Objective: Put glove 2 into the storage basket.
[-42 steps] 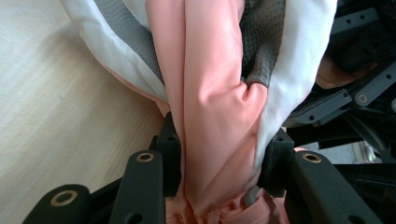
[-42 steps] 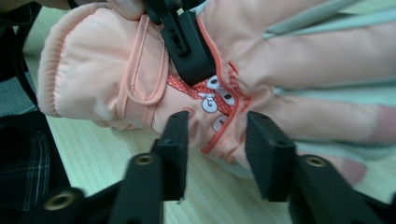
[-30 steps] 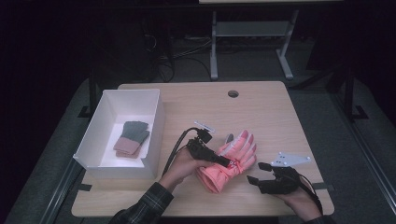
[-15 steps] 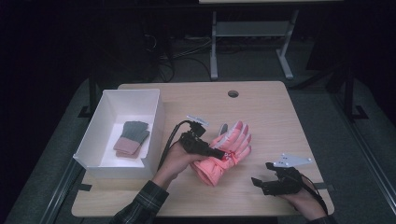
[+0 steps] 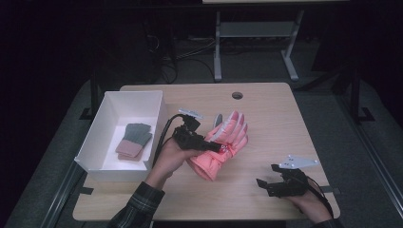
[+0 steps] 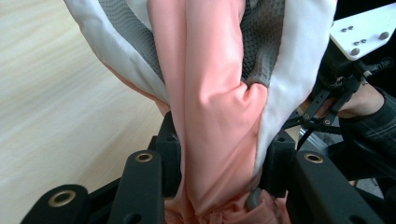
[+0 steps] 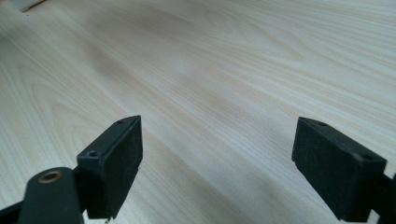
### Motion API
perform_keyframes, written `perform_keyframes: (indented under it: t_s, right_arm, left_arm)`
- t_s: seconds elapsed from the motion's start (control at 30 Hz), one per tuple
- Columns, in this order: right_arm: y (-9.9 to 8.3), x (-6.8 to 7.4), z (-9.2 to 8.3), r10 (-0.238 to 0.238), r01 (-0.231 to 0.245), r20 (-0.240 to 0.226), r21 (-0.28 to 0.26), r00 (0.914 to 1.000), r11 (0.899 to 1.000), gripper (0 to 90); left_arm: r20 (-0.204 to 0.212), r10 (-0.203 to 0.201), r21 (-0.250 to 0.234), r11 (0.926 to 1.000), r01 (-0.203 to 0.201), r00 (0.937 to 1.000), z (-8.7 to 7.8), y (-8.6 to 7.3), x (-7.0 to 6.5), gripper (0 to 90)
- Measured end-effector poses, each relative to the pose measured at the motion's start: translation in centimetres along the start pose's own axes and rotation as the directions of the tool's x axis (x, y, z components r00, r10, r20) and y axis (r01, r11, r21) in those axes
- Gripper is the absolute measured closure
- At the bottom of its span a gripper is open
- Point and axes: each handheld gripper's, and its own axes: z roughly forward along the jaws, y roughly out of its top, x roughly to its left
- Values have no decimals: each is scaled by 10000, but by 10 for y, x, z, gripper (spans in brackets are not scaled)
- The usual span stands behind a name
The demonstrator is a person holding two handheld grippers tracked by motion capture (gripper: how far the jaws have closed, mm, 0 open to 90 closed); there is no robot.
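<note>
A salmon-pink padded glove (image 5: 227,142) with white and grey panels hangs tilted over the table (image 5: 271,118), fingers up and away from me. My left gripper (image 5: 213,143) is shut on its middle; in the left gripper view the jaws (image 6: 219,163) pinch the bunched fabric of the glove (image 6: 210,93). My right gripper (image 5: 264,183) rests low by the table's front right edge. Its jaws have just been opening and stand open (image 7: 217,158) over bare wood with nothing between them.
A white open box (image 5: 102,123) stands at the table's left, holding a small grey-green and pink knitted glove (image 5: 134,140). A round cable hole (image 5: 237,95) sits near the far edge. The other hand's gripper (image 6: 336,88) is visible behind the held glove.
The left gripper has lifted the pink glove off the table and drawn it left, away from the right gripper. The right hand has stayed in place.
</note>
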Motion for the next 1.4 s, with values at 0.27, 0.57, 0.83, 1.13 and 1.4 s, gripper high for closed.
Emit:
perform_keyframes:
  t_s: [0.27,0.57,0.83,1.13,1.4]
  right_arm:
    - [0,0,2,-7,7,-27,0,10000,10000,153]
    - [0,0,3,-92,92,-61,-43,9999,9999,149]
    - [0,-1,2,-1,1,-70,-30,10000,10000,149]
    - [6,0,8,-136,137,-240,4,9996,9999,149]
    - [11,-1,14,-224,225,-479,15,9986,9997,149]
  left_arm:
    - [-369,153,-195,9997,-160,9992,-25,9,0,592]
    - [-741,-107,-565,9984,65,9972,-53,13,5,591]
    - [-1129,-239,-1133,9935,110,9933,-87,20,9,590]
    - [-1747,-526,-1686,9854,227,9832,-128,20,12,589]
    - [-2210,-992,-2292,9722,472,9702,-164,12,17,589]
